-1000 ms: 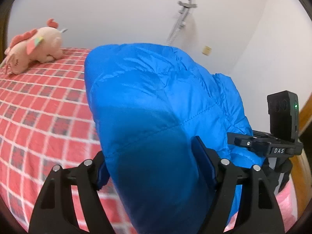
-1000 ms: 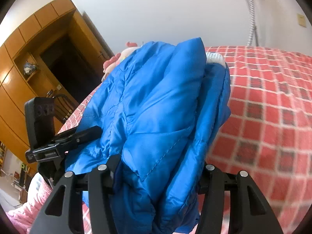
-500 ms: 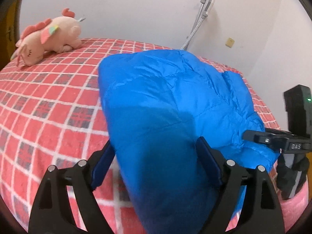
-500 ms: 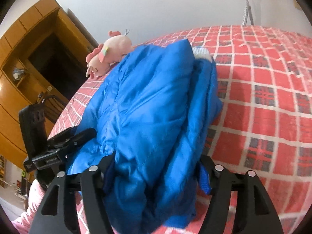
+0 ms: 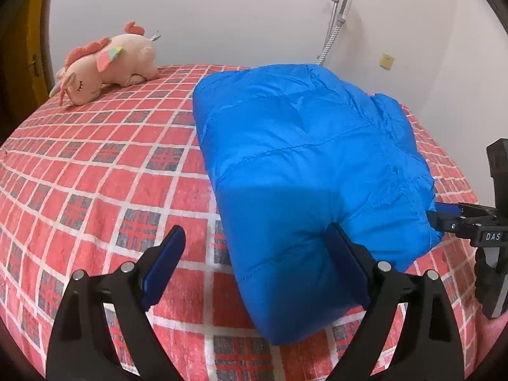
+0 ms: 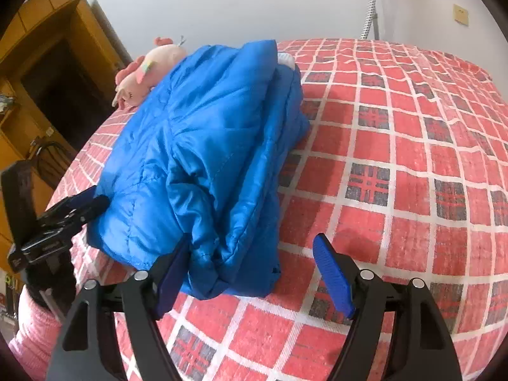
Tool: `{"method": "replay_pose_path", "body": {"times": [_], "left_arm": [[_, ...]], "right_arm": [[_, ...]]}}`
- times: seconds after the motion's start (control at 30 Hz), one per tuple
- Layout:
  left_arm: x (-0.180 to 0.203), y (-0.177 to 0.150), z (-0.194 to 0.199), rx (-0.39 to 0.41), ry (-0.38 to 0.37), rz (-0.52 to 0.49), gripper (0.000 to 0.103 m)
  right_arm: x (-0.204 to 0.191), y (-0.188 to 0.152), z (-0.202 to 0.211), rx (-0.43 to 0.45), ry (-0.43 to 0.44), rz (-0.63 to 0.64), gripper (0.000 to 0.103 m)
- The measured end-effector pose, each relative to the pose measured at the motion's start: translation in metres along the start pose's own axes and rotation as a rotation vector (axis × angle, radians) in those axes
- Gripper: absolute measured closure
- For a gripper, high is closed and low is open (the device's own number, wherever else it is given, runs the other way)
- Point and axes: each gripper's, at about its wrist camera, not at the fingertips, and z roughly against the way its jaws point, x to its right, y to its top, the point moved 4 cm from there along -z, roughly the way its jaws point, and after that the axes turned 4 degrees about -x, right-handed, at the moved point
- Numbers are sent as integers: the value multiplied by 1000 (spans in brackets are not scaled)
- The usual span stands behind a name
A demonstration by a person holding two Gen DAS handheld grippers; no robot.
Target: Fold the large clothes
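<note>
A folded blue puffer jacket lies on the red checked bedspread. My left gripper is at the jacket's near end and its jaws are opening. Its right finger rests against the fabric and its left finger stands clear over the bedspread. My right gripper is at the other near corner of the jacket, also opening. There the left finger touches the fabric and the right finger is free. Each gripper shows at the edge of the other's view.
A pink plush unicorn lies at the far side of the bed by the white wall. A metal hose hangs on the wall behind the jacket. A wooden wardrobe stands to the left. A pink sleeve shows at the lower left.
The jacket was held up between both pairs of jaws; now it lies on the bed. Both grippers have come down, spread their jaws and let it go.
</note>
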Motion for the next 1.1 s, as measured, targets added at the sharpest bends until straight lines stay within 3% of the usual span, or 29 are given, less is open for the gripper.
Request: {"method": "replay_pose_path", "body": {"times": [0.17, 0.3, 0.4, 0.57, 0.87, 1.1], "left_arm": [[4, -10, 24, 19, 48, 1, 13], [7, -20, 39, 11, 66, 16, 11], [12, -27, 46, -1, 59, 19, 8], [19, -37, 61, 27, 122, 14, 6], [29, -44, 85, 75, 121, 15, 5], [34, -48, 87, 69, 84, -7, 5]], "right_arm": [[-16, -9, 33, 61, -91, 33, 26], [-33, -21, 47, 77, -142, 68, 10], [-42, -32, 53, 82, -146, 77, 5], [-51, -43, 63, 90, -129, 74, 4], [-60, -61, 72, 92, -139, 70, 4], [-66, -64, 70, 81, -166, 89, 4]]}}
